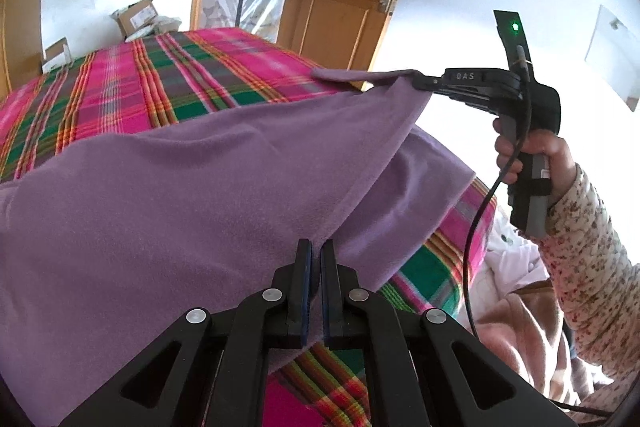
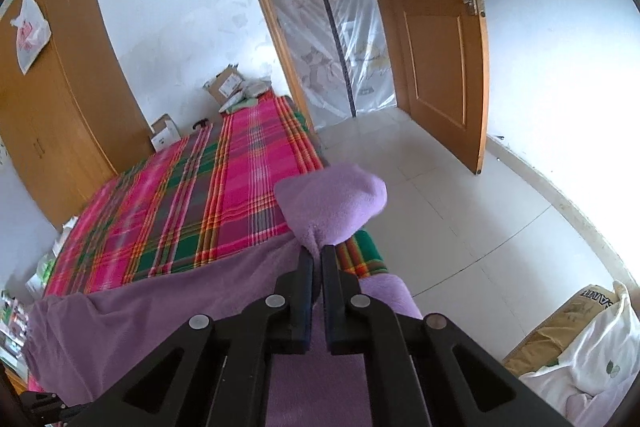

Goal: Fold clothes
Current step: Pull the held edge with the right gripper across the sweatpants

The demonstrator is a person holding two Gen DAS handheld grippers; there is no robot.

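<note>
Over the plaid bed (image 1: 168, 83) — purple garment (image 1: 180, 187) lifted mid-fold
Left gripper (image 1: 316, 251) and right gripper (image 2: 317, 255) both pinch its edge; next, carry it toward 12 o'clock — evenly

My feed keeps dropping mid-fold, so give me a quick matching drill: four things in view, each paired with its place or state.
Things:
1. purple fleece garment
2. right tool
3. plaid bedcover
4. wooden door

States:
A. standing open by the tiled floor
B. spread flat over the bed
C. shut on a fleece corner, held up beyond the bed's edge
D. lifted and draped over the bed, pinched by both tools

Pairs: 1-D, 2-C, 3-B, 4-A
</note>
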